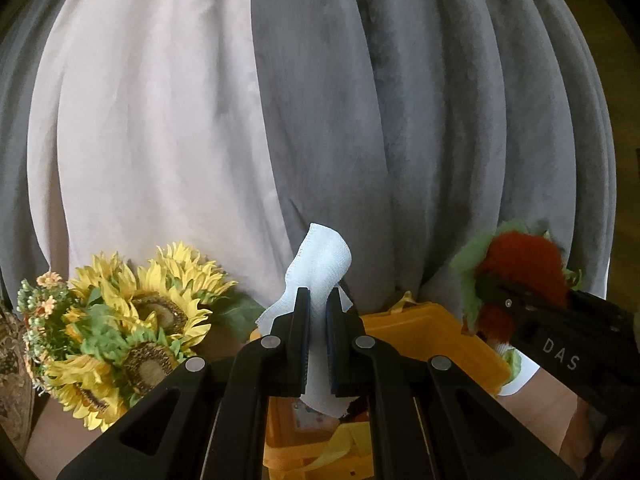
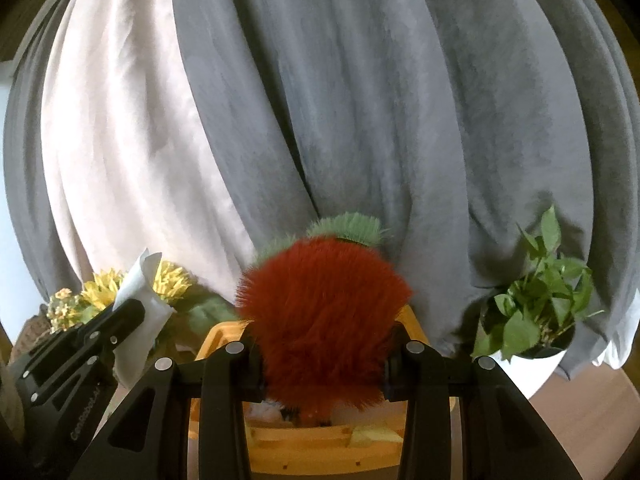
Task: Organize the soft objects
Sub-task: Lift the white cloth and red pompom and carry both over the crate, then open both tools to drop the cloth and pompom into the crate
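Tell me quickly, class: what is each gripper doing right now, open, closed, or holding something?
Left gripper: closed on a white cloth.
Right gripper: closed on a red and green plush toy.

A grey curtain (image 1: pixel 420 120) is hung in deep vertical folds across the background, and beside it, toward the left, a pale pinkish-white curtain (image 1: pixel 140 128) is seen, lit more brightly. At lower left a bunch of artificial sunflowers (image 1: pixel 152 312) is set, with small orange and green blossoms (image 1: pixel 44 296) packed against its left side. In the right wrist view a leafy green potted plant (image 2: pixel 536 300) is placed at lower right, in front of the grey folds, in a dark pot. A wooden floor (image 2: pixel 580 408) is glimpsed below it.
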A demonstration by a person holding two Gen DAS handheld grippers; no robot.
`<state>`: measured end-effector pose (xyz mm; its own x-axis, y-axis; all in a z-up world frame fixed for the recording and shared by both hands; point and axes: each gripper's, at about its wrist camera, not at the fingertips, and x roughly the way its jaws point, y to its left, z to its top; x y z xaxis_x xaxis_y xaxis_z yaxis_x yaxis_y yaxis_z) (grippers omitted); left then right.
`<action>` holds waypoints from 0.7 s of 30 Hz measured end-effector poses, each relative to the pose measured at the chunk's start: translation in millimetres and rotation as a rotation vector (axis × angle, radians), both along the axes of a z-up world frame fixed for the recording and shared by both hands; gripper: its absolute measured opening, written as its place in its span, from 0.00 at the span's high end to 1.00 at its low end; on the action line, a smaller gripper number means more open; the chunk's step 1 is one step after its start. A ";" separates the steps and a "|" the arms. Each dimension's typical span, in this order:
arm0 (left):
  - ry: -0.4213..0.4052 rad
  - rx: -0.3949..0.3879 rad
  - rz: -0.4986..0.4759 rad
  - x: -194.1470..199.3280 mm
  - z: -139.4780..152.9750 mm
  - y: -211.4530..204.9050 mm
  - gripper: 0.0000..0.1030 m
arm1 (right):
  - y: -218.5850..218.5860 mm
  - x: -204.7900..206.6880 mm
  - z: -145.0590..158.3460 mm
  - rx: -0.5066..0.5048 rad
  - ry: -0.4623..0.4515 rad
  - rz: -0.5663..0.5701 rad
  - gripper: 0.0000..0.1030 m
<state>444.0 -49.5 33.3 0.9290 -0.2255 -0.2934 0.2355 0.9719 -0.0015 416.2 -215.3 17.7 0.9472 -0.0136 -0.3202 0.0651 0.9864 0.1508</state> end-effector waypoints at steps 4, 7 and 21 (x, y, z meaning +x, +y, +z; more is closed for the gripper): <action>0.019 0.009 -0.007 13.3 -7.1 -4.6 0.91 | -0.2 11.1 -7.3 -0.007 0.027 -0.002 0.62; 0.034 0.014 -0.012 24.7 -12.1 -6.1 0.91 | -4.1 23.1 -12.9 -0.005 0.054 0.000 0.62; 0.175 0.066 -0.067 68.4 -48.6 -22.8 0.91 | -13.5 71.6 -47.1 0.003 0.242 0.030 0.61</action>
<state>512.4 -72.3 -15.3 0.8462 -0.2596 -0.4653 0.3010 0.9535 0.0156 487.8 -228.7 -29.4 0.8427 0.0148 -0.5382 0.0701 0.9881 0.1369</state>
